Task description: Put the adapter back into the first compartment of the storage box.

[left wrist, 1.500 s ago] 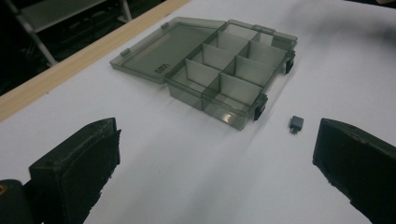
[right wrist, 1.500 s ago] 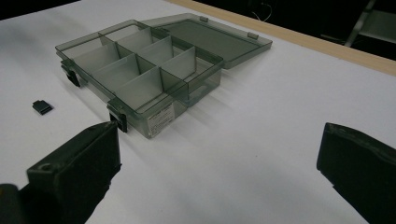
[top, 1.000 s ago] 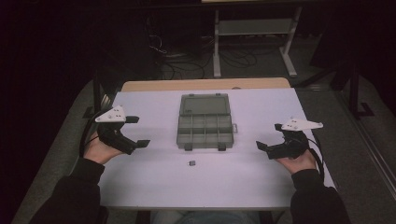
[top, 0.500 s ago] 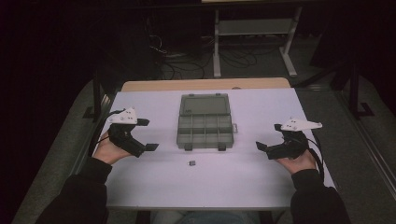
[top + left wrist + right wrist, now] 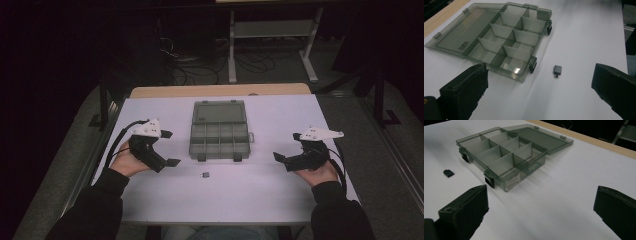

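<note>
A smoky transparent compartment box (image 5: 219,136) lies open mid-table, its lid (image 5: 219,110) folded flat toward the far side and its several compartments looking empty. A small dark adapter-like piece (image 5: 205,174) lies on the white table (image 5: 250,200) just in front of the box. My left gripper (image 5: 171,148) is open, left of the box, and its own view shows the box (image 5: 506,42) and the small piece (image 5: 557,70) ahead between the jaws. My right gripper (image 5: 286,146) is open to the right of the box, facing the box (image 5: 501,152) and the small piece (image 5: 448,173).
A wooden strip (image 5: 220,90) runs along the table's far edge. Beyond it on the dark floor are cables (image 5: 200,70) and a metal stand (image 5: 272,30). Bare table surface lies between each gripper and the box.
My left gripper has moved right, closer to the box and the small piece. The right gripper, the box and the small piece have stayed put.
</note>
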Available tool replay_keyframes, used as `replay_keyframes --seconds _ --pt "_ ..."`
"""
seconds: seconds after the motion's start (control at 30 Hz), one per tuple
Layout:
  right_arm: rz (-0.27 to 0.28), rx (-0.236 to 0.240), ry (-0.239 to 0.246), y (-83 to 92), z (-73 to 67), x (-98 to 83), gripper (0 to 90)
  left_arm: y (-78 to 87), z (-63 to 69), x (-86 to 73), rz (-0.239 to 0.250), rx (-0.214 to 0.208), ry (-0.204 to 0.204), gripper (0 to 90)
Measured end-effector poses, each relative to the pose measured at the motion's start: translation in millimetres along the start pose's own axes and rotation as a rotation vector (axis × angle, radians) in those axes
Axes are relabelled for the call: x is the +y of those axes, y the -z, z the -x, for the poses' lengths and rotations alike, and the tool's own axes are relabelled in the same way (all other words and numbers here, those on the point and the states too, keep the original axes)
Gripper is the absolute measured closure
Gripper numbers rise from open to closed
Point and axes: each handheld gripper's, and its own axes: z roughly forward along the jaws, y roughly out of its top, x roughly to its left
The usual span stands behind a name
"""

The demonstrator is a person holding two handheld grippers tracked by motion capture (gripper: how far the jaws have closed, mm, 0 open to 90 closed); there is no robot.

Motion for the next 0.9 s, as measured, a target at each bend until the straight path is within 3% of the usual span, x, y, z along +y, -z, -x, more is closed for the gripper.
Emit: replay_keyframes --seconds 0.53,0.9 --pt "-0.013 0.007 0.005 -2.6 -0.7 -0.3 0.0 -41.1 14.0 10.1 -0.071 -0.089 -0.074 0.4" --pt "-0.015 0.014 0.006 -3.4 -1.0 -0.5 0.0 -60.6 17.0 10.4 -0.128 -0.115 -0.094 0.4"
